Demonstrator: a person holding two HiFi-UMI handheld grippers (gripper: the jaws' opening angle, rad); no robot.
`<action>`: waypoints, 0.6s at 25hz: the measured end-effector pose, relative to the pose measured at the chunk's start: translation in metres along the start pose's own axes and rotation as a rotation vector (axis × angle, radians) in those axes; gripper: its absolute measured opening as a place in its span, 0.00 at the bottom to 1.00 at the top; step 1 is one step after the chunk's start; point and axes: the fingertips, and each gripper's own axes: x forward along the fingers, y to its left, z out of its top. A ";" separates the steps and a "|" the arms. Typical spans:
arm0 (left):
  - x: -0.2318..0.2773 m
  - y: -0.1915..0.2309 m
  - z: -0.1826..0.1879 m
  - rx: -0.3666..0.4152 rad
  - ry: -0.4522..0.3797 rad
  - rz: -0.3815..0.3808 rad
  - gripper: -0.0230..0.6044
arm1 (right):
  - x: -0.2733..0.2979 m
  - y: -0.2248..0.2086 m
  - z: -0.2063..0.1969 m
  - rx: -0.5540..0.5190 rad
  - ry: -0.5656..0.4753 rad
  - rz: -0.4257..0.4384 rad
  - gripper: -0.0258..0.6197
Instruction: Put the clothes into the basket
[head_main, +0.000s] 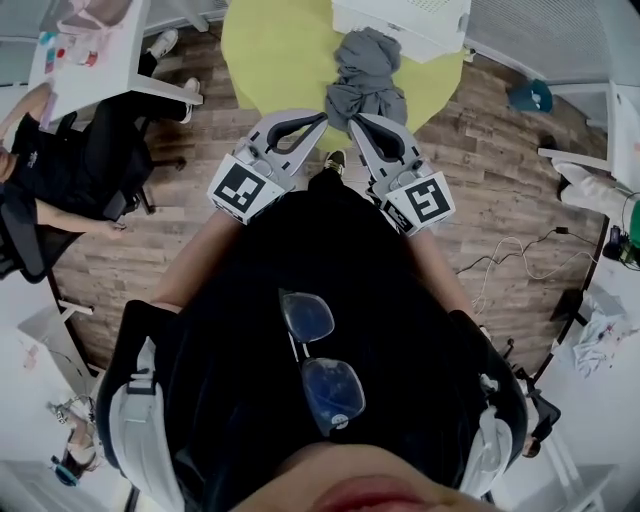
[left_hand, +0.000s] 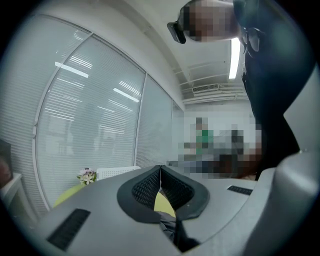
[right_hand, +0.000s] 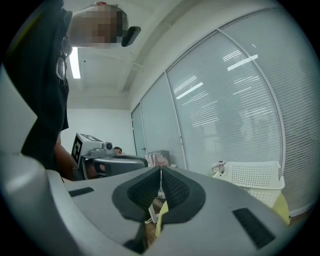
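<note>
A crumpled grey garment (head_main: 364, 72) lies on a round yellow-green table (head_main: 270, 50) ahead of me. A white perforated basket (head_main: 405, 22) stands at the table's far side, just behind the garment; it also shows as a basket (right_hand: 255, 176) at the right of the right gripper view and a basket (left_hand: 116, 172) low at the left of the left gripper view. My left gripper (head_main: 322, 116) and right gripper (head_main: 352, 120) are held side by side near my chest, short of the garment. Both have jaws closed tip to tip with nothing between them. Left gripper (left_hand: 160, 168), right gripper (right_hand: 160, 170).
A seated person (head_main: 60, 170) in black is at the left beside a white desk (head_main: 95, 55). Wood floor (head_main: 500, 190) with loose cables (head_main: 515, 255) spreads to the right. Glass walls with blinds (right_hand: 235, 110) surround the room. A small flower pot (left_hand: 86, 176) sits by the basket.
</note>
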 end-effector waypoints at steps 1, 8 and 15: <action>0.008 0.003 -0.001 0.001 0.007 -0.004 0.05 | 0.001 -0.008 0.001 0.003 -0.002 -0.002 0.08; 0.060 0.020 -0.001 0.016 0.048 -0.011 0.05 | 0.001 -0.063 0.008 0.011 -0.029 -0.009 0.08; 0.104 0.045 0.006 0.024 0.057 0.010 0.05 | 0.009 -0.114 0.010 0.015 -0.024 -0.026 0.08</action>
